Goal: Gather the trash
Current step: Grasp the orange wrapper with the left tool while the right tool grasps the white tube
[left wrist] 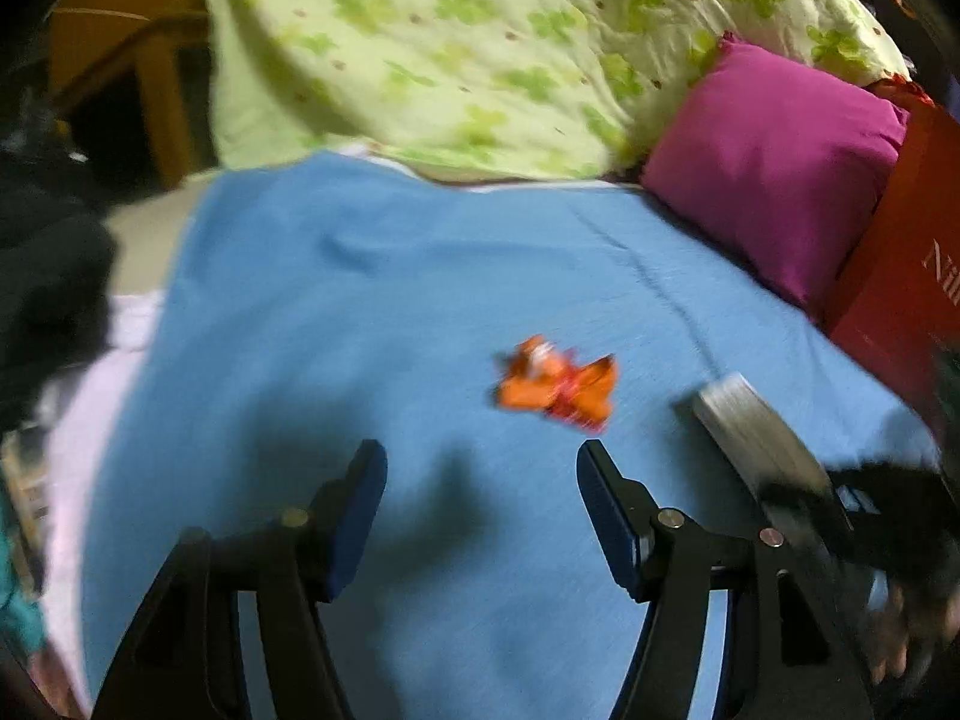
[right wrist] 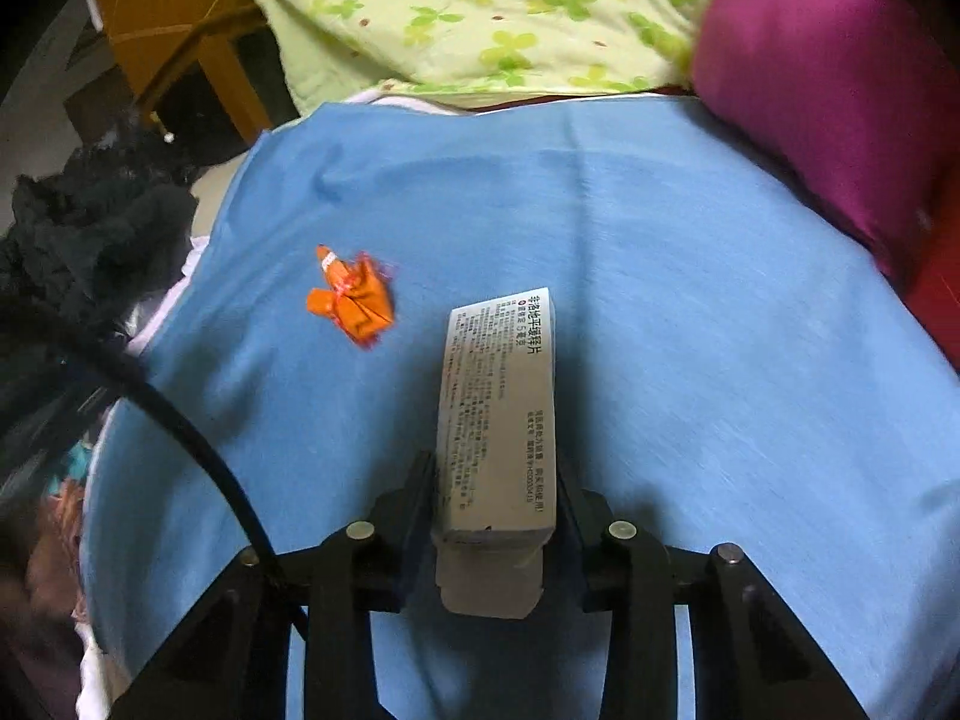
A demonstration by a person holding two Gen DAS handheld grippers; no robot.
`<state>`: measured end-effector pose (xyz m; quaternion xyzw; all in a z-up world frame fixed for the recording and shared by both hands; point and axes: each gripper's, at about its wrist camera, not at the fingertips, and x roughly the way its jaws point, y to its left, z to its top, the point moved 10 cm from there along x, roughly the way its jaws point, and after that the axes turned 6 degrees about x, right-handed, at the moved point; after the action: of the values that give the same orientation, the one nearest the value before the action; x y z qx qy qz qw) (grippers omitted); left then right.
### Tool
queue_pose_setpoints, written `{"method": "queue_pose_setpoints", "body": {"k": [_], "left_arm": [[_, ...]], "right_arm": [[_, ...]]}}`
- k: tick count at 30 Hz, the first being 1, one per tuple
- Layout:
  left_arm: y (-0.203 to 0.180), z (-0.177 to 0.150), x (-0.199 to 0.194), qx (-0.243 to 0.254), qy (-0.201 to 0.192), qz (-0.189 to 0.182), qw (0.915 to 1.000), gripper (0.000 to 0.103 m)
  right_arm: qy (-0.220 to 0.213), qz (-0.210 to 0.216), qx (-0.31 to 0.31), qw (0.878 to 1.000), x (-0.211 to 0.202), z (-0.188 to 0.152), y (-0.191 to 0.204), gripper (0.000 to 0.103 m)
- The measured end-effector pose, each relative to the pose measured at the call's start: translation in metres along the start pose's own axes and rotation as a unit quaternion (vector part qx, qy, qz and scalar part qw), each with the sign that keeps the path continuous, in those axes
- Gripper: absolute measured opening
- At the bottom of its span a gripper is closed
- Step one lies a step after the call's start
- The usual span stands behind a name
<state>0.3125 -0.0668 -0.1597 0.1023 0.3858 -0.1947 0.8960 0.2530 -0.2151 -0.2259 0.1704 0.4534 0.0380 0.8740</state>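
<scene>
A crumpled orange wrapper (left wrist: pixel 555 389) lies on the blue sheet (left wrist: pixel 372 300); it also shows in the right wrist view (right wrist: pixel 354 297). My left gripper (left wrist: pixel 480 480) is open and empty, just short of the wrapper. My right gripper (right wrist: pixel 495 480) is shut on a small grey medicine box (right wrist: pixel 498 414) with printed text, held above the sheet to the right of the wrapper. The box (left wrist: pixel 756 438) and the right gripper also show at the right of the left wrist view.
A green floral quilt (left wrist: pixel 456 42) and a magenta pillow (left wrist: pixel 774 162) lie at the back. A red paper bag (left wrist: pixel 906 276) stands at the right. Dark clothes (right wrist: pixel 90 222) are piled at the left, and a wooden table (right wrist: pixel 180 18) stands beyond.
</scene>
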Motion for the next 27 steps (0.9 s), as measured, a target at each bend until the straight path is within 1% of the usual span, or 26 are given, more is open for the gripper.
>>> {"method": "queue_pose_setpoints", "body": {"k": [1,2,4,6,9,11,14,17,20,23,27], "left_arm": [[-0.013,0.007,0.018,0.001,0.011,-0.014,0.9998,0.068],[-0.020,0.010,0.028,0.003,0.017,-0.016,0.9997,0.068],[-0.032,0.019,0.054,0.009,0.031,-0.013,0.9994,0.068],[-0.038,0.022,0.081,0.005,0.056,-0.005,0.9984,0.068],[-0.040,0.023,0.101,-0.010,0.073,-0.002,0.9973,0.068],[-0.038,0.019,0.111,-0.024,0.081,-0.003,0.9964,0.068],[-0.037,0.018,0.113,-0.041,0.072,-0.003,0.9965,0.066],[-0.039,0.015,0.101,-0.046,0.068,0.000,0.9966,0.066],[-0.043,0.011,0.073,-0.045,0.057,0.005,0.9973,0.066],[-0.049,0.008,0.029,-0.022,0.044,0.037,0.9981,0.066],[-0.060,0.010,-0.042,0.019,0.000,0.075,0.9970,0.066]], "right_arm": [[-0.005,0.007,0.005,1.000,-0.010,-0.005,-0.006,0.039],[-0.010,0.013,0.008,1.000,-0.018,-0.010,-0.010,0.039],[-0.021,0.026,0.010,0.999,-0.031,-0.017,-0.015,0.039],[-0.032,0.037,0.016,0.999,-0.039,-0.023,-0.019,0.039],[-0.047,0.059,0.027,0.997,-0.046,-0.024,-0.024,0.039],[-0.058,0.062,0.018,0.996,-0.047,-0.021,-0.023,0.039],[-0.057,0.071,0.017,0.996,-0.046,-0.022,-0.021,0.039],[-0.076,0.069,0.016,0.995,-0.059,-0.019,-0.020,0.039],[-0.101,0.080,0.022,0.991,-0.083,-0.018,-0.017,0.039],[-0.121,0.084,0.025,0.989,-0.110,-0.024,-0.011,0.039],[-0.148,0.085,0.018,0.985,-0.157,-0.034,0.000,0.039]]}}
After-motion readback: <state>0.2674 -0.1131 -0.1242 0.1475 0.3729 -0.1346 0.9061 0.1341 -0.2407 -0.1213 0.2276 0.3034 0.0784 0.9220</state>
